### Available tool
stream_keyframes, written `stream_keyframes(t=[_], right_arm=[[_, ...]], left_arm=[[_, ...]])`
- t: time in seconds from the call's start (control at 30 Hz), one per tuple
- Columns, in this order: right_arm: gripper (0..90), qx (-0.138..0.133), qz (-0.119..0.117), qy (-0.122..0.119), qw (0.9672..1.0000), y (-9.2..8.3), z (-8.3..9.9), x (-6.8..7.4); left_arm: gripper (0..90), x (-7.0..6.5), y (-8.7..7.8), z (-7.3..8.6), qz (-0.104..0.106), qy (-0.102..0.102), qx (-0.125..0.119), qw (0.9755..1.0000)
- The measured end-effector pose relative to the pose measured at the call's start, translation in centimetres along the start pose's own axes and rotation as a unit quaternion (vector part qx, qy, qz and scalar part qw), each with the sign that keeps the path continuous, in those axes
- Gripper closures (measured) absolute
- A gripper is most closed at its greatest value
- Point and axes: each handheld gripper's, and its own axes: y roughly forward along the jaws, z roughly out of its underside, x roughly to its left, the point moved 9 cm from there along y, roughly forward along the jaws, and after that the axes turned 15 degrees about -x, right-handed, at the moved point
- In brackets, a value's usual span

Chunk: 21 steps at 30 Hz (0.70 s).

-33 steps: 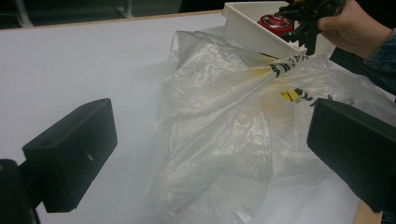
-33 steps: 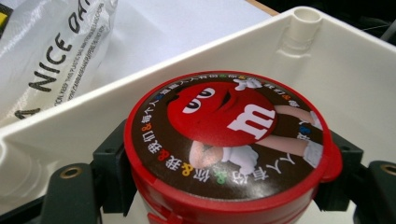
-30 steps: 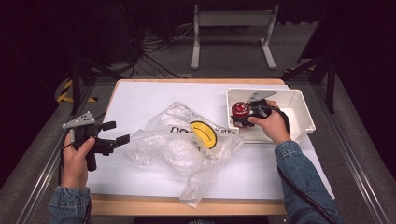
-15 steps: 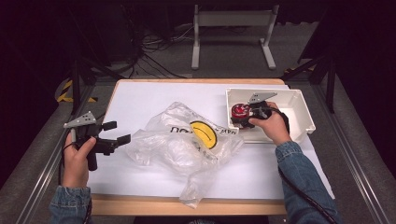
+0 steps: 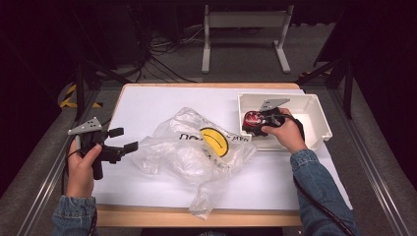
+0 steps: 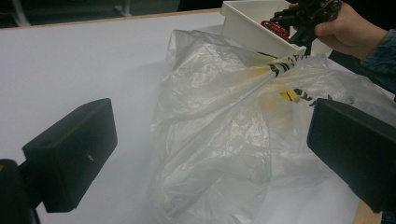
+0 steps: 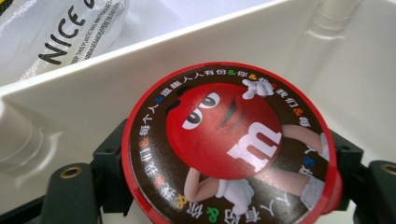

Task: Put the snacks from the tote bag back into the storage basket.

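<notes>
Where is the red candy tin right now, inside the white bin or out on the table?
Inside. The red candy tin sits between the right gripper jaws, within the white bin walls.

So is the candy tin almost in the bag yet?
Not yet. Done: the right gripper is shut on the round red M&M's tin. In hand: the tin sits in the white bin. Left: carrying it to the plastic bag, which the open left gripper hasn't grabbed.
</notes>
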Motion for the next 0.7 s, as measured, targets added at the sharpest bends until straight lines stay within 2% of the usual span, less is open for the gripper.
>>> stream_keyframes(t=[0.7], right_arm=[[24.7, 0.002, -0.006, -0.007, 1.0, 0.23, -0.1, 0.33]], left_arm=[[2.5, -0.05, 0.0, -0.02, 0.0, -0.001, 0.0, 1.0]])
